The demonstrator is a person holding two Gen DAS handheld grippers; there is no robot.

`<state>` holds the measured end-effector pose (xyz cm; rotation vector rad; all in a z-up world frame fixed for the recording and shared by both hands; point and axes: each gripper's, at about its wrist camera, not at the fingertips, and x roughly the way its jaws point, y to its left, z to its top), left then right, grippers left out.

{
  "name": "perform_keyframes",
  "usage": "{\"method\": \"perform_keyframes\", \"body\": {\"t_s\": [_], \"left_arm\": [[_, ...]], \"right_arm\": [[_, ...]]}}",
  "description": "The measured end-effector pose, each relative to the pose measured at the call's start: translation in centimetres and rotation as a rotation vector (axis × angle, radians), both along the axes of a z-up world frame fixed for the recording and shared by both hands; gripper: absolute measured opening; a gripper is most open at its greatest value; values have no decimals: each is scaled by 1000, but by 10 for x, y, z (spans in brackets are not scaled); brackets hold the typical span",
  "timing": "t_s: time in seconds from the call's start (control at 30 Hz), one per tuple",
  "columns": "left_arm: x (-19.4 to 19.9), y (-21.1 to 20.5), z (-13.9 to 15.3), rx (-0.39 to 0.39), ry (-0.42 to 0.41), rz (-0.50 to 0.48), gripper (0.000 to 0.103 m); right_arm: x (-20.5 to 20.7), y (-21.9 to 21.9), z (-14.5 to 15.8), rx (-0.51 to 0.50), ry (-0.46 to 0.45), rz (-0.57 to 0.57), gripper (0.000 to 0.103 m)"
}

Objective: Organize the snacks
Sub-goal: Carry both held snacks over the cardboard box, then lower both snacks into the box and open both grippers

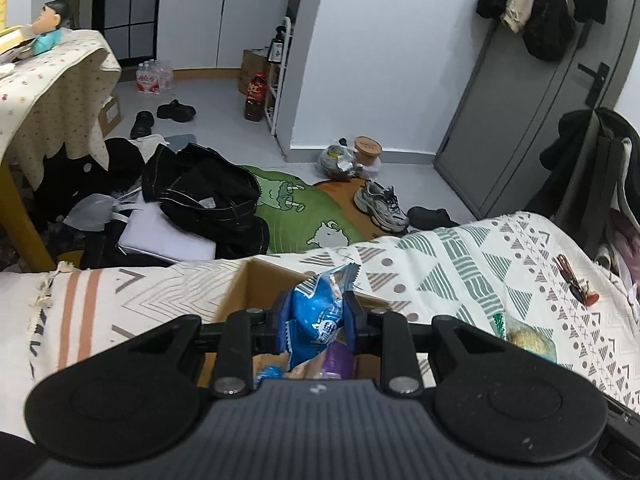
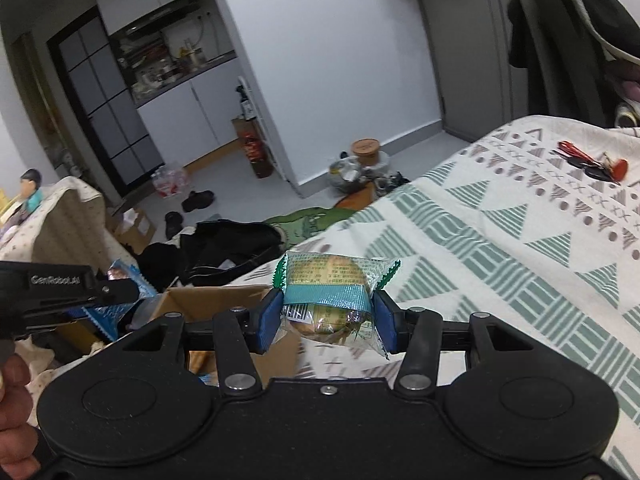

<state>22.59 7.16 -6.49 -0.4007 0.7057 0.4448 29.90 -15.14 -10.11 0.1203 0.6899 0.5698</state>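
Left gripper point(image 1: 314, 322): clenched on a blue snack packet point(image 1: 320, 320); both blue pads press the packet's sides.
Blue snack packet: held upright above the open cardboard box point(image 1: 240, 292), its crimped top edge pointing away from the camera.
Right gripper point(image 2: 327, 320): clamped on a green-wrapped pastry point(image 2: 332, 292); the wrapper spans the gap between the two pads.
Green-wrapped pastry: held just to the right of the cardboard box, over the patterned bedspread point(image 2: 500, 240). The left wrist view shows it only partly, at the right of the box.
Cardboard box: rests on the bedspread with its flaps open; it sits below the left gripper. Inside, a purple item point(image 1: 338, 362) and another blue wrapper point(image 1: 270, 372) are visible; neither can be identified further.
Keys point(image 2: 588, 166): lie on the bedspread at the far right, well apart from the box.
Hand point(image 2: 14, 408): visible at the left edge of the right wrist view, below the left gripper's body.
Floor: black clothing point(image 1: 208, 196), a green rug point(image 1: 304, 216) and a sneaker point(image 1: 382, 204) lie beyond the bed edge.
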Motion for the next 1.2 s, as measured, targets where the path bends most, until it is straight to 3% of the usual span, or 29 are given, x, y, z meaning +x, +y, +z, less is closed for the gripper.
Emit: {"method": "perform_keyframes", "body": {"t_s": [0.47,0.83,1.2], "left_arm": [[-11,37,-12,-74,2,19,26],[6,49,-48,-198,34,-29,27],[2,64,-55,-220,76,-19,31]], "right_arm": [[-17,31,10,-20,-13,65,48],[-23,58,-3,-79,15,97,48],[-24,75,-7,-101,39,93,48]]}}
